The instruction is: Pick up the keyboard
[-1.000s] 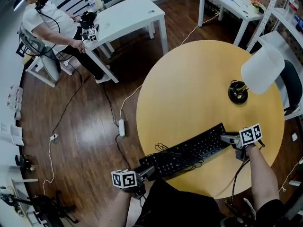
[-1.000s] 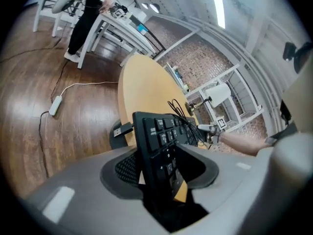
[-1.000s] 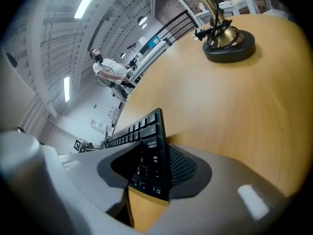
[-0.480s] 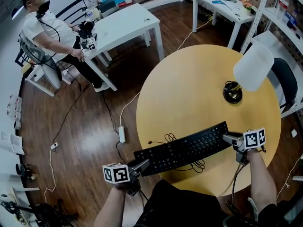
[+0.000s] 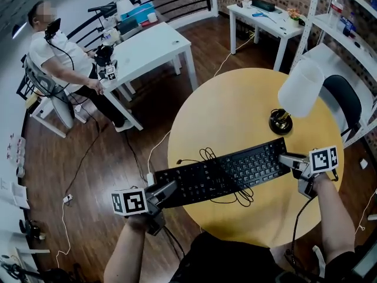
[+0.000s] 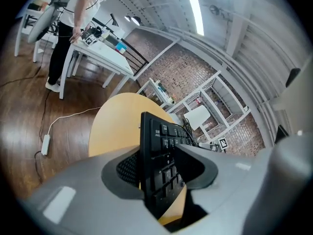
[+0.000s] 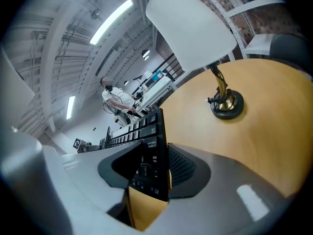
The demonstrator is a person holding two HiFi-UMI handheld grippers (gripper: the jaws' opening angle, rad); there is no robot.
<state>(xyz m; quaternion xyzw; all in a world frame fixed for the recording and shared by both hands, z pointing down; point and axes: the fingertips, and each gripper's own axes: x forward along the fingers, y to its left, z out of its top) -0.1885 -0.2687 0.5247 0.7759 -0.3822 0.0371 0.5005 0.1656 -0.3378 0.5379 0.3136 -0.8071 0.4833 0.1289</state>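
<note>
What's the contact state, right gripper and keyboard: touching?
Touching. Right gripper view shows the right gripper, both jaws clamped on one end of the keyboard.

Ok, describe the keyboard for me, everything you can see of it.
The keyboard is black, full-size and plastic-looking, keys facing up. It hangs slantwise over the near side of the round wooden table, left end past the rim, apparently lifted clear. The left gripper clamps that end, its jaws having just been closing on it; the right gripper clamps the other. Its thin black cable loops loosely around the middle.
</note>
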